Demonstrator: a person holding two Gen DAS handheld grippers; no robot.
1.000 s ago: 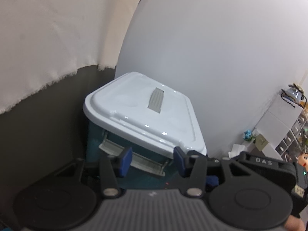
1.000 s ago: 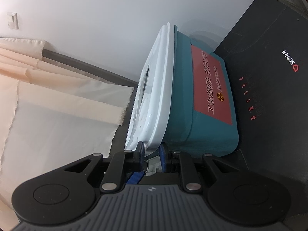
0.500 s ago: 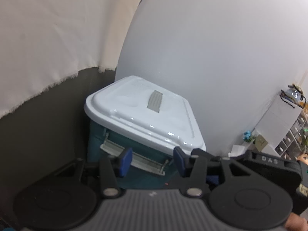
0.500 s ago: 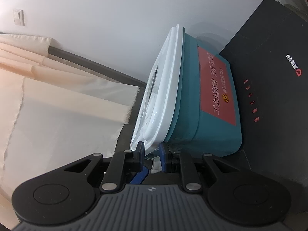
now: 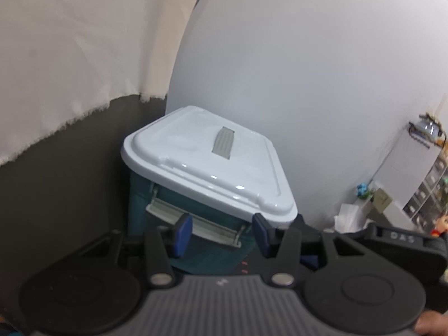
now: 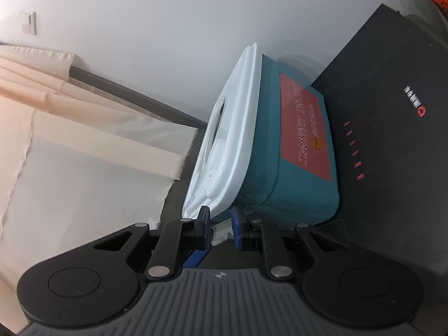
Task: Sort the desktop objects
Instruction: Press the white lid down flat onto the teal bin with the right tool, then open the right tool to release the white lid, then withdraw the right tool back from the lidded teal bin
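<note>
Storage box [image 5: 156, 196], teal with a white lid [image 5: 196, 165], stands just beyond both sets of jaws on a black board [image 6: 392, 140] printed in red. The left gripper [image 5: 221, 232] has its jaws about half open and empty, lined up with the grey latch [image 5: 193, 221] on the near face, probably ready to work it. The right gripper [image 6: 220, 219] comes in rolled on its side at the box's near right corner. Its jaws are narrow, with the latch's end and the lid's rim between them, but whether the pads press there cannot be told. Judging by this, the lid is being unfastened so things can go inside.

The lid overhangs the box all round, so there is an edge to lift. A white wall [image 5: 308, 56] stands close behind and a cream cloth [image 5: 70, 56] hangs to the left, with bare dark worktop [image 5: 70, 182] between. Room to swing the lid looks best upward and toward the near side.
</note>
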